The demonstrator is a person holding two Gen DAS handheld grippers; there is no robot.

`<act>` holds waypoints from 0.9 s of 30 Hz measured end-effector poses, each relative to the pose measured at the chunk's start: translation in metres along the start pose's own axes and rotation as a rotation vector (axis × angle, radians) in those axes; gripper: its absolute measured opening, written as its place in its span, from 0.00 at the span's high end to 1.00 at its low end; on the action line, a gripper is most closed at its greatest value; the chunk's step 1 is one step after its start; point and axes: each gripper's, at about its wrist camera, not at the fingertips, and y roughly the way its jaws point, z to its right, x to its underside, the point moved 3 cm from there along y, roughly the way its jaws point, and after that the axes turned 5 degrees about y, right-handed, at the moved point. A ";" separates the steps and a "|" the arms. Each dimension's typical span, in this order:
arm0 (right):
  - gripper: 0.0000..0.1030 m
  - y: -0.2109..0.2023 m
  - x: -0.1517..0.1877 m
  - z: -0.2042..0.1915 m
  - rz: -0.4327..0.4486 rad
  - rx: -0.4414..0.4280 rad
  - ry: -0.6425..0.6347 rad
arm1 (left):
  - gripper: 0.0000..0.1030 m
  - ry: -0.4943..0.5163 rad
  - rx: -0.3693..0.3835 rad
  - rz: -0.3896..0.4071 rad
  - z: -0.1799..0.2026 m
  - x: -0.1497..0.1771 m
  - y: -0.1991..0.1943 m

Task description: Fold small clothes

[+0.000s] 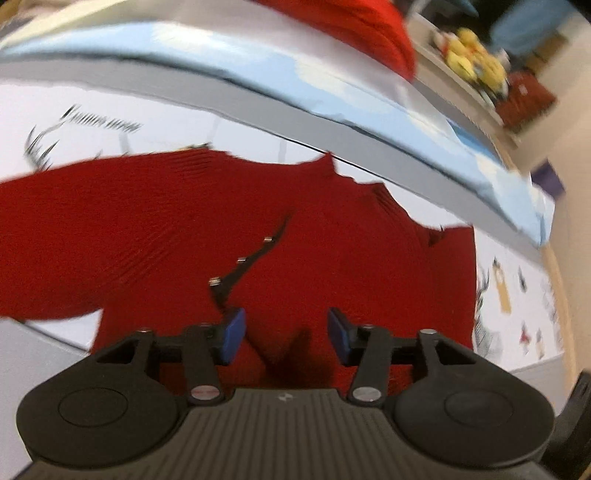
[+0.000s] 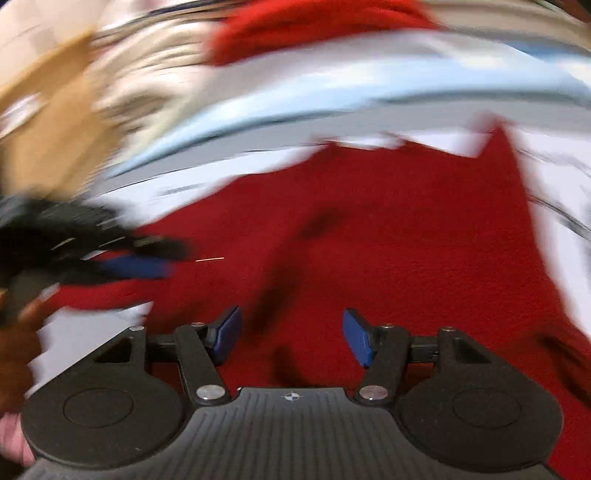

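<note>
A small dark red knitted sweater (image 1: 184, 229) lies spread flat on a white printed surface (image 1: 110, 122), with a dark placket and small metal snaps (image 1: 242, 260) near its middle. My left gripper (image 1: 286, 338) is open and empty, its blue pads just above the sweater's near hem. In the right wrist view, which is motion-blurred, the same sweater (image 2: 388, 240) fills the middle. My right gripper (image 2: 291, 338) is open and empty above it. The left gripper (image 2: 133, 266) shows blurred at the left of that view.
A light blue and grey edge (image 1: 332, 99) borders the far side of the surface. Another bright red cloth (image 1: 351, 33) lies beyond it. Yellow toys (image 1: 472, 62) and a dark red box (image 1: 524, 99) sit on a shelf at the far right.
</note>
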 end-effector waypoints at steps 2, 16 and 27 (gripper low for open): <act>0.40 -0.006 -0.003 0.036 0.027 0.080 0.135 | 0.36 0.057 -0.013 0.019 0.018 0.005 0.009; 0.79 -0.003 -0.009 0.097 0.026 0.087 0.532 | 0.81 -0.028 -0.308 0.358 0.030 0.013 -0.016; 0.82 -0.015 -0.009 0.142 0.157 0.080 0.841 | 0.60 -0.628 -0.081 0.047 -0.074 0.047 0.026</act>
